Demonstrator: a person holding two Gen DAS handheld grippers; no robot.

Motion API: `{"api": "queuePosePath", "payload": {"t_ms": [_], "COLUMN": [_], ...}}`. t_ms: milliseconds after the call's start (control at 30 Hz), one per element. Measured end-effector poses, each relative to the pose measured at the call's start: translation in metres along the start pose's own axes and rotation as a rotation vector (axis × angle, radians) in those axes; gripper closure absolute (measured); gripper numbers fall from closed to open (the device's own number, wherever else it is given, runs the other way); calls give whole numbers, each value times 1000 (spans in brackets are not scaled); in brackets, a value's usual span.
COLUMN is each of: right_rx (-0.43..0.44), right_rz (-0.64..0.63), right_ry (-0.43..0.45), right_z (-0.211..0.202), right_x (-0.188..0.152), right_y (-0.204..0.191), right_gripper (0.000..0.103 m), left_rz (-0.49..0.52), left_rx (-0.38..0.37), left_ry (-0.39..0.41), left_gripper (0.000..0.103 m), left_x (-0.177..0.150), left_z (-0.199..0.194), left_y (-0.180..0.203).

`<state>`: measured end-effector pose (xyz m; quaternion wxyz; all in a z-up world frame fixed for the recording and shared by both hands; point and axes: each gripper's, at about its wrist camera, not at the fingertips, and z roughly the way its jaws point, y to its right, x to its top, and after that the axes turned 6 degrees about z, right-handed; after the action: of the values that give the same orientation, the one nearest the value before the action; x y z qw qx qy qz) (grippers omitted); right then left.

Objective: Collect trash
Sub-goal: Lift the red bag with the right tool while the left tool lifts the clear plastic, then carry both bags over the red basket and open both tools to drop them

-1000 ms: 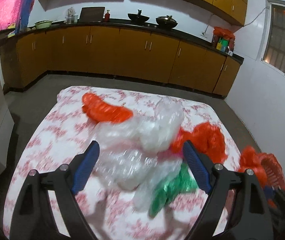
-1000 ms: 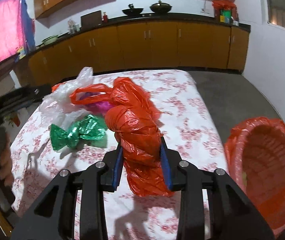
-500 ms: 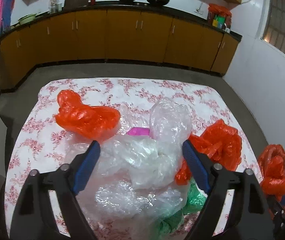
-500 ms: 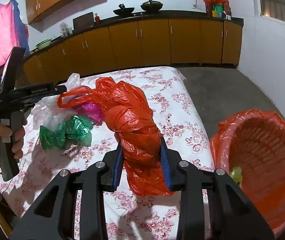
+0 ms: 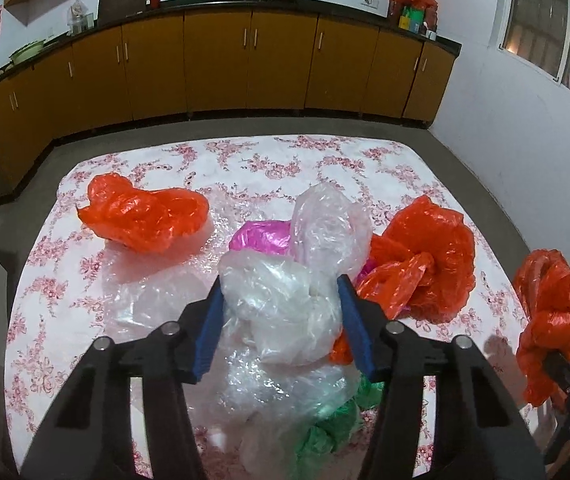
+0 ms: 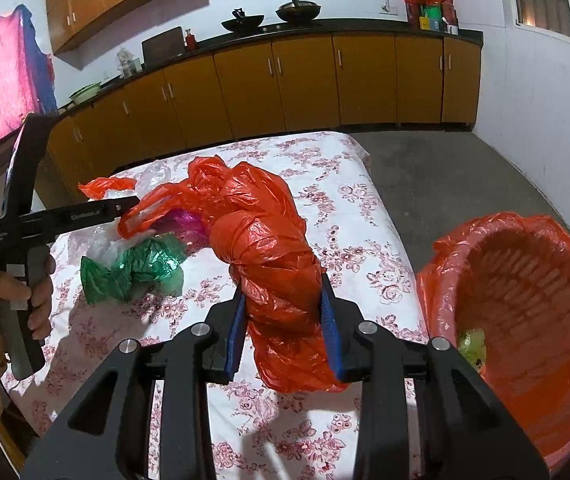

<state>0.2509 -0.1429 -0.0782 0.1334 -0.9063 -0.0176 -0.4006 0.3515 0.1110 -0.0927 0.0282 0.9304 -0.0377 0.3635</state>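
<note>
Left tongs [image 5: 281, 320] closing around the clear bag [image 5: 285, 312] dead ahead; right tongs [image 6: 283, 330] grip the red bag [image 6: 273, 280], bin [image 6: 525, 320] just right.

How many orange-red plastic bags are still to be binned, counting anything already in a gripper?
3: one orange-red bag at the table's far left, one right of the clear bags, one held in the right gripper. More may hide under the clear bags.
</note>
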Motion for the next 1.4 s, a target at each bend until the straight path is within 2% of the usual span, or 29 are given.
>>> {"api": "queuePosePath", "payload": {"t_ms": [500, 767, 1100, 1400], "right_rx": [10, 8, -48, -143], "right_rz": [-1, 11, 73, 157], "right_ry": [29, 67, 124, 159], "right_z": [-17, -38, -70, -95], "right_x": [-1, 0, 0, -2], "right_y": [-1, 5, 33, 77], "right_gripper": [69, 69, 69, 69], "left_rz": [-20, -33, -2, 55], "left_rx": [-1, -50, -132, -217], "left_ry": [110, 170, 200, 190], "left_gripper": [52, 52, 52, 52], "left_x": [4, 3, -3, -9], "left_z": [-53, -92, -124, -130], "left_y": [3, 15, 59, 109]}}
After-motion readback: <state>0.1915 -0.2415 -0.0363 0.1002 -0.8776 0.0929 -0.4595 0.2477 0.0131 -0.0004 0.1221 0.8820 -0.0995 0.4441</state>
